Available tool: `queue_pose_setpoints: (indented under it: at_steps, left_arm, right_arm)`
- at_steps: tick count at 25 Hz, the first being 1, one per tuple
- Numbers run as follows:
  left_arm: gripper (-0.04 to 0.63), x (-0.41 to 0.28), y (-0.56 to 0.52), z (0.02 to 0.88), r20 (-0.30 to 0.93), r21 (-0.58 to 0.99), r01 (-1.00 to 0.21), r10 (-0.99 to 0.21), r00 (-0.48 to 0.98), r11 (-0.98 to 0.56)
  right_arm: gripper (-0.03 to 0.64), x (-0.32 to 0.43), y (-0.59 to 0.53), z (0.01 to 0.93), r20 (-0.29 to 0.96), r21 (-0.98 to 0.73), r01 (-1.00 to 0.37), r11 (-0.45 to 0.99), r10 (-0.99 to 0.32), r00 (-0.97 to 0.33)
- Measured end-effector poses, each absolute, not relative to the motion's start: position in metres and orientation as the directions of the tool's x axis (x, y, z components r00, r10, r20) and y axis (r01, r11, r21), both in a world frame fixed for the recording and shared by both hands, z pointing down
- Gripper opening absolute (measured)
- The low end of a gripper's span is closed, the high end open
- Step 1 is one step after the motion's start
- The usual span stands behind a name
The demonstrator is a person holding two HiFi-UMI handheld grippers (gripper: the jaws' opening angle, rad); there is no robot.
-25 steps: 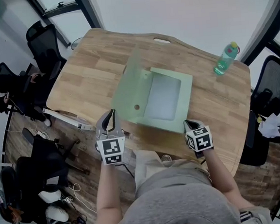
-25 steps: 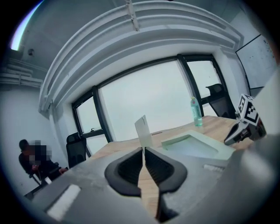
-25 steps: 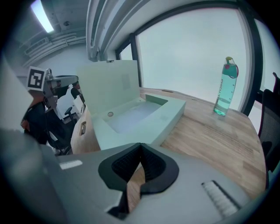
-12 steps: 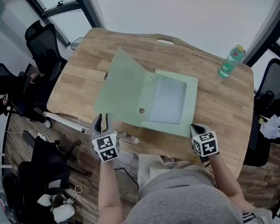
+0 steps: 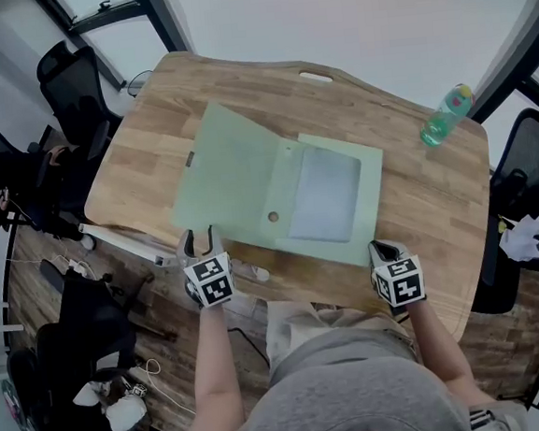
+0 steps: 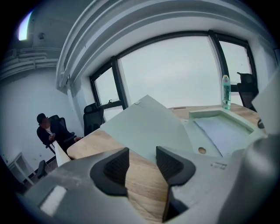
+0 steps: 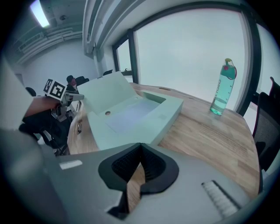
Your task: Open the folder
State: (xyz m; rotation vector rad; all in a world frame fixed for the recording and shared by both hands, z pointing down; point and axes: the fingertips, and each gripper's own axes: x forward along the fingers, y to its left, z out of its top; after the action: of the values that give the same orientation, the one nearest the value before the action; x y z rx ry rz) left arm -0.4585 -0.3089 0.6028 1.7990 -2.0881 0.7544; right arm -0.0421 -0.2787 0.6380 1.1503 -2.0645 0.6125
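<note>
**Folder** [image 5: 244, 178]: pale green, laid open near the middle of the table. The cover is swung out toward 9 o'clock, and in both gripper views its far edge is seen tilted up off the wood. The shallow tray half, lined with a pale sheet, is placed at 3 o'clock.

**Table** [image 5: 420, 198]: light wood planks, with rounded corners and a slot cut near the 12 o'clock edge.

**Left gripper** [image 5: 197, 237]: held at 7 o'clock of the folder, just beside the cover's near corner. Its jaws are parted, having just been opening. Nothing is held between them, and only bare wood is seen in the gap.

**Right gripper** [image 5: 381, 245]: held at 5 o'clock, at the table's near edge. Its jaws are closed together on nothing.

**Bottle** [image 5: 444, 114]: translucent teal, stood upright at 2 o'clock, well apart from the folder.

**Room:**
- Black office chairs [image 5: 72, 84] are set at 10 o'clock.
- A seated person [image 6: 49, 131] is seen at 9 o'clock.
- The floor [image 5: 173, 345] is laid in wood planks.
- Tall dark-framed windows [image 6: 173, 74] are ranged beyond the table.
</note>
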Motion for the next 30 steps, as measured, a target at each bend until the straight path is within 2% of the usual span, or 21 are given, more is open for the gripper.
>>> queue_pose_setpoints:
  at_steps: [13,22,30]
  left_arm:
    - [0.226,-0.486,-0.316,0.653,0.61,-0.133,-0.977,-0.763,-0.215,0.169]
    - [0.247,-0.489,-0.317,0.694,0.693,-0.162,-0.978,-0.691,-0.206,0.13]
    - [0.247,-0.488,-0.316,0.702,0.71,-0.168,-0.976,-0.67,-0.218,0.139]
  right_arm:
    - [0.002,-0.043,-0.279,0.639,0.764,-0.066,-0.876,0.478,-0.54,-0.352]
    - [0.002,-0.042,-0.279,0.639,0.772,-0.059,-0.882,0.468,-0.539,-0.337]
    - [0.002,-0.041,-0.28,0.639,0.769,-0.064,-0.888,0.455,-0.545,-0.334]
